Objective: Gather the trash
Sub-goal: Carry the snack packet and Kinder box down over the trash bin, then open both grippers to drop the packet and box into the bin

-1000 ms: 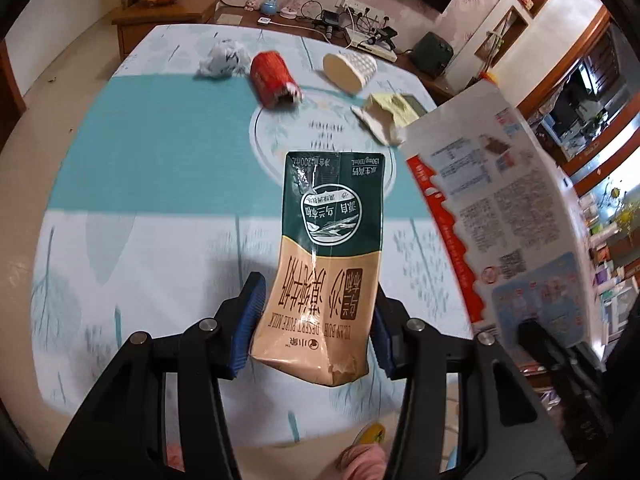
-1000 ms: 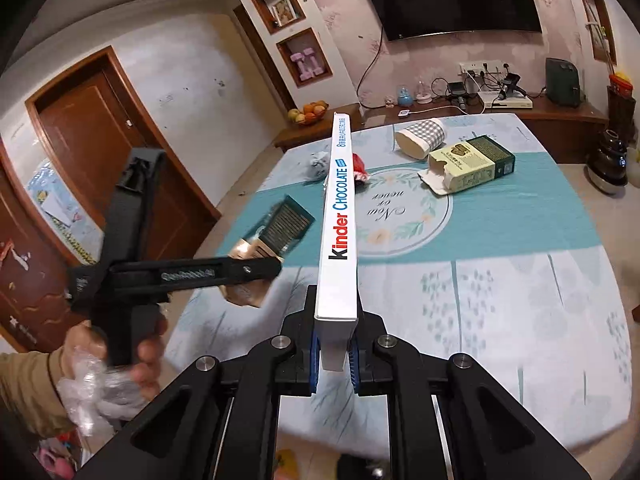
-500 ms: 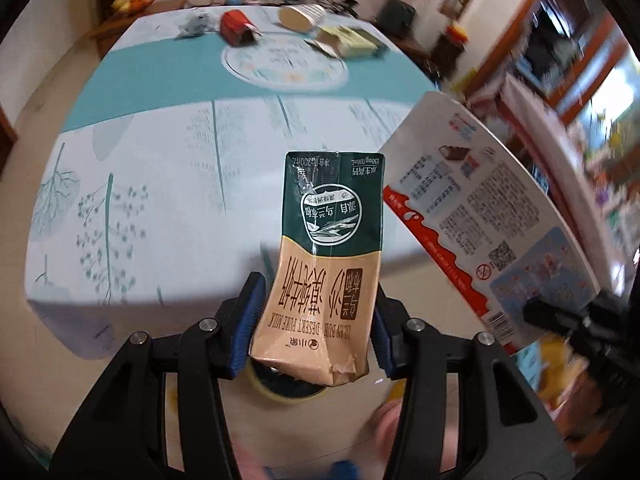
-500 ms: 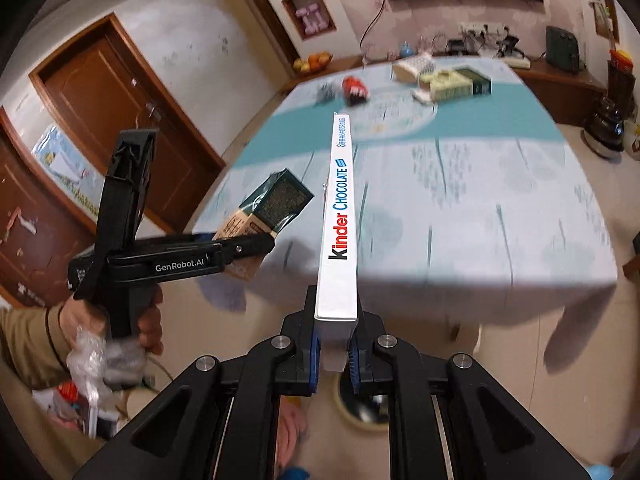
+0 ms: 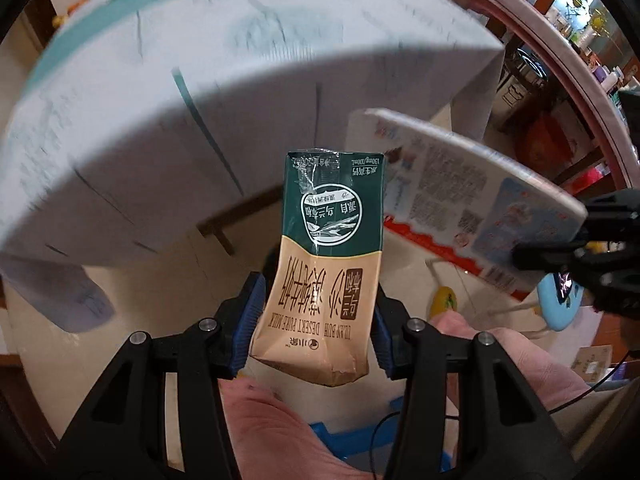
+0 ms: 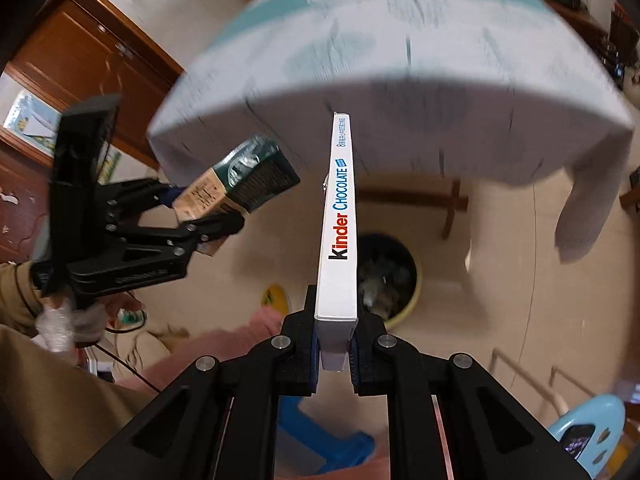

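Seen from the two wrist cameras, both loads carried off the tabletop (image 6: 400,40) and down toward the floor.

At left: left gripper (image 5: 316,320) clamped on a milk carton (image 5: 324,264), green above and tan below, printed upside down, its near end dented. Carton held in the air, apart from the cloth-draped tabletop edge beyond it.

At right: right gripper (image 6: 336,344) closed narrow on a flat white Kinder box (image 6: 338,224), held edge-up and pointing forward, likewise in the air.

Below and just right of the box: a round bin (image 6: 400,272) with a pale yellow rim, standing on the floor under the tabletop edge. Bin partly filled already with crumpled scraps, too blurred to name. Other litter left at the far end of the tabletop, also too blurred to name.

Step in hand, by judgement: transport to the bin, with drop-off next. Called for: each load brought over the bin mouth, carton from farther left, then jaws opened so both fall inside and not on the rim or floor.
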`<action>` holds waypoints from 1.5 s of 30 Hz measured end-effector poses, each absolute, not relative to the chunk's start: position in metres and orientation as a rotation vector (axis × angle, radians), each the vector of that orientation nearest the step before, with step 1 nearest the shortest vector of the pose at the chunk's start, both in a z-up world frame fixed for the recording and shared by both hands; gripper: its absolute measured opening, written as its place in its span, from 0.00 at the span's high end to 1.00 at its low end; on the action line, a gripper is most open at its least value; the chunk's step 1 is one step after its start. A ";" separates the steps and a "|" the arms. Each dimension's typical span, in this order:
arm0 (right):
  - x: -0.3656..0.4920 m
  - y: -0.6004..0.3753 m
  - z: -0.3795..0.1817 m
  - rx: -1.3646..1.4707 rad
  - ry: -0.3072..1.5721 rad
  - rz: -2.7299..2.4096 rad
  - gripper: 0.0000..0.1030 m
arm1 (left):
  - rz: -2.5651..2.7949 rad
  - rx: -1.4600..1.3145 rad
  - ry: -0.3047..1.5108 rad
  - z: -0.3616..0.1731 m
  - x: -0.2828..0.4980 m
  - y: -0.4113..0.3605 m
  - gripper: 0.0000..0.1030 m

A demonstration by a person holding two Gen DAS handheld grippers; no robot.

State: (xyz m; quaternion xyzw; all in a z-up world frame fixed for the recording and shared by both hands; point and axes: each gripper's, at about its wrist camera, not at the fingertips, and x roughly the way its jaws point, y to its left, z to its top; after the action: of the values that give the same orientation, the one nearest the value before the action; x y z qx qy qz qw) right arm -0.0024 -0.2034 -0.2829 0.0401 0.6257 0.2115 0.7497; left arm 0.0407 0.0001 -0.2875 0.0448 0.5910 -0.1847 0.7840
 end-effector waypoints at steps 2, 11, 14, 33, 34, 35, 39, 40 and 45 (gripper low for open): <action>-0.004 -0.201 -0.311 0.094 1.411 0.459 0.89 | -0.398 0.089 1.293 -0.309 0.040 -0.001 0.56; 0.010 -0.194 -0.462 0.210 1.626 0.360 0.89 | -0.404 0.103 1.404 -0.429 0.051 -0.010 0.55; 0.020 -0.190 -0.507 0.219 1.673 0.327 0.89 | -0.395 0.080 1.448 -0.475 0.055 -0.008 0.55; 0.064 -0.169 -0.673 0.091 1.697 0.240 0.45 | -0.157 0.092 1.538 -0.623 0.072 0.008 0.54; 0.066 -0.171 -0.674 0.099 1.686 0.242 0.44 | -0.145 0.103 1.529 -0.623 0.072 0.009 0.54; 0.066 -0.171 -0.673 0.110 1.684 0.245 0.44 | -0.136 0.115 1.517 -0.623 0.073 0.009 0.54; 0.062 -0.169 -0.671 0.110 1.680 0.251 0.44 | -0.126 0.125 1.516 -0.623 0.074 0.008 0.54; 0.061 -0.169 -0.670 0.108 1.679 0.256 0.44 | -0.128 0.121 1.520 -0.622 0.073 0.008 0.54; 0.054 -0.169 -0.650 0.110 1.666 0.271 0.44 | -0.136 0.091 1.531 -0.610 0.073 0.003 0.54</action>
State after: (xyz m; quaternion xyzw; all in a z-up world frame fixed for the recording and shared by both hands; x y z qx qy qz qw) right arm 0.0540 -0.1688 -0.6503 0.0486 0.7373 0.1197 0.6631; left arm 0.0729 0.0030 -0.6099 0.0411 0.6920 -0.0615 0.7181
